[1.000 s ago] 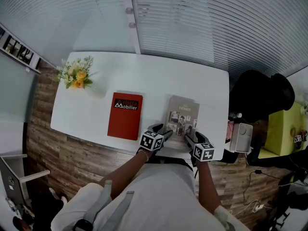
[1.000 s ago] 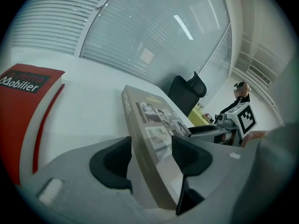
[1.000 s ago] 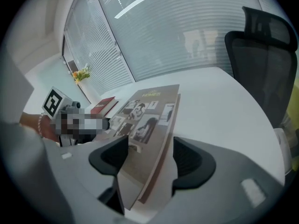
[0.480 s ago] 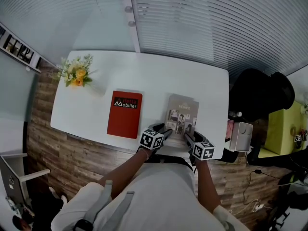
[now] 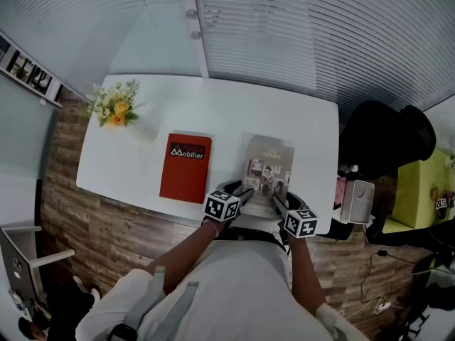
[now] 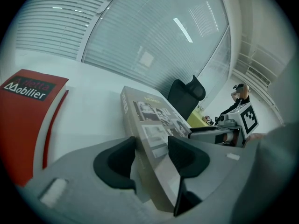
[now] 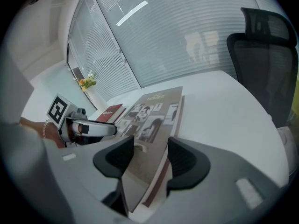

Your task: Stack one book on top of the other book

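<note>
A grey-brown book [image 5: 269, 165] with photos on its cover lies on the white table [image 5: 234, 112], right of a red book [image 5: 185, 168]. My left gripper [image 5: 245, 192] has the grey book's near left corner [image 6: 149, 115] between its jaws, which are closing, and both pads touch it. My right gripper [image 5: 276, 199] is shut on the near right corner [image 7: 156, 111]. That near edge looks raised slightly off the table. The red book [image 6: 28, 106] lies flat to the left, untouched.
A small bunch of yellow flowers [image 5: 114, 109] stands at the table's far left corner. A black office chair [image 5: 384, 144] stands right of the table. A white box [image 5: 357, 201] sits by the table's right front corner. Window blinds run along the far side.
Both grippers have closed in on the grey book's near edge. The hands have hardly moved, and the red book has stayed where it was.
</note>
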A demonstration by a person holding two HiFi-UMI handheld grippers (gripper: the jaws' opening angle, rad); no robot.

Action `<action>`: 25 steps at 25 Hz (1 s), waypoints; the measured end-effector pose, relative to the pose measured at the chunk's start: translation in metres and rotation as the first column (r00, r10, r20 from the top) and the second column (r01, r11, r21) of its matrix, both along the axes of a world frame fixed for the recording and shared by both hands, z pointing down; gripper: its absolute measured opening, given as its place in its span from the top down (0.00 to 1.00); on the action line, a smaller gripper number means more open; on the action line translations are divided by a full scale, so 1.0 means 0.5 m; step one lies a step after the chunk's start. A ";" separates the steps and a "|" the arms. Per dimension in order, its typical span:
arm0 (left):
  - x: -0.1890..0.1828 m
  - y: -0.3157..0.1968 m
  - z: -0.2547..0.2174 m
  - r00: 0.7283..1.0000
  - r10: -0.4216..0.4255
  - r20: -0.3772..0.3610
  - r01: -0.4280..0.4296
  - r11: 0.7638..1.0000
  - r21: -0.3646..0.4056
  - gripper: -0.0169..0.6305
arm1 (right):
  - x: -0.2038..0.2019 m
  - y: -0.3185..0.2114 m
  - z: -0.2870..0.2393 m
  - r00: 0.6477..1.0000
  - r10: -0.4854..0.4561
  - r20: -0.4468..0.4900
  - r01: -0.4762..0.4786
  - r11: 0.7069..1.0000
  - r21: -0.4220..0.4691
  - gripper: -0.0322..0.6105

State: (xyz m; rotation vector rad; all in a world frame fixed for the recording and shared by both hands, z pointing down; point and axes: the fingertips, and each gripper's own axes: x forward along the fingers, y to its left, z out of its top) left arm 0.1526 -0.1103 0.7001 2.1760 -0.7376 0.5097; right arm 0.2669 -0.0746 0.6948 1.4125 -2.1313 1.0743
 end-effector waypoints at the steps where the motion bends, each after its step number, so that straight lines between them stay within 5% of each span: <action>1: -0.003 -0.002 -0.007 1.000 -0.002 -0.002 0.002 1.000 0.006 0.62 | -0.003 -0.002 -0.008 1.000 -0.002 -0.003 0.002 1.000 0.008 0.60; 25: -0.113 -0.012 -0.289 0.995 -0.081 -0.060 0.091 0.980 0.177 0.63 | -0.110 -0.016 -0.287 1.000 -0.027 -0.012 0.028 0.985 0.173 0.61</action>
